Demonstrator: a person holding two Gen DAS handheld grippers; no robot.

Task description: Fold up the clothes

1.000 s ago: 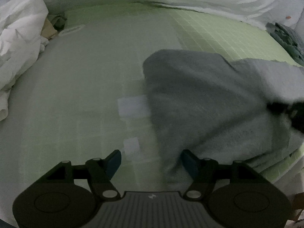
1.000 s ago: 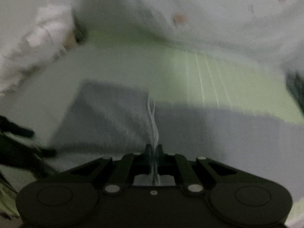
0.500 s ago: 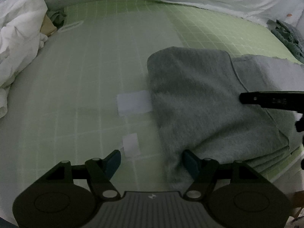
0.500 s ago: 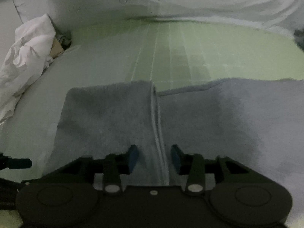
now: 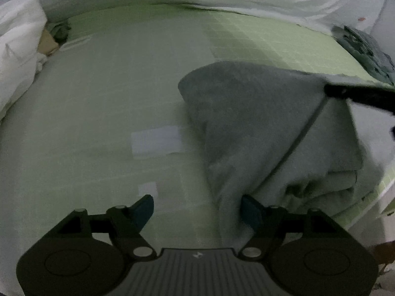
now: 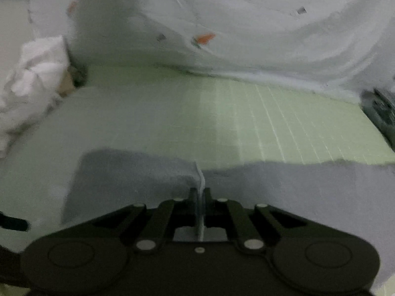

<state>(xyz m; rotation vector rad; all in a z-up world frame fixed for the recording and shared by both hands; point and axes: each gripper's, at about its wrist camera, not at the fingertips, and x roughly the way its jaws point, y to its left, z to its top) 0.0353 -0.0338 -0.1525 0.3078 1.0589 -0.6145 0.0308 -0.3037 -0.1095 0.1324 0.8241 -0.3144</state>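
Observation:
A grey fleece garment [image 5: 259, 128] lies partly folded on a green checked sheet [image 5: 271, 42]. My left gripper [image 5: 196, 209] is open, low over the garment's near left corner, with cloth hanging between its blue pads. My right gripper [image 6: 200, 193] is shut on the garment's hemmed edge [image 6: 200, 172] and lifts it off the sheet. In the left wrist view the right gripper's dark fingers [image 5: 358, 95] hold the raised fold at the right. The garment [image 6: 296, 185] spreads left and right of the pinched hem in the right wrist view.
Crumpled white bedding [image 5: 17, 56] lies at the far left. A white quilt with orange prints [image 6: 246, 24] rises behind the sheet. A dark patterned cloth [image 5: 363, 49] sits at the far right. The bed edge [image 5: 370, 202] drops off at the near right.
My right gripper, open over the hem half a second ago, has shut on it and raised the fold. My left gripper has stayed open by the near corner.

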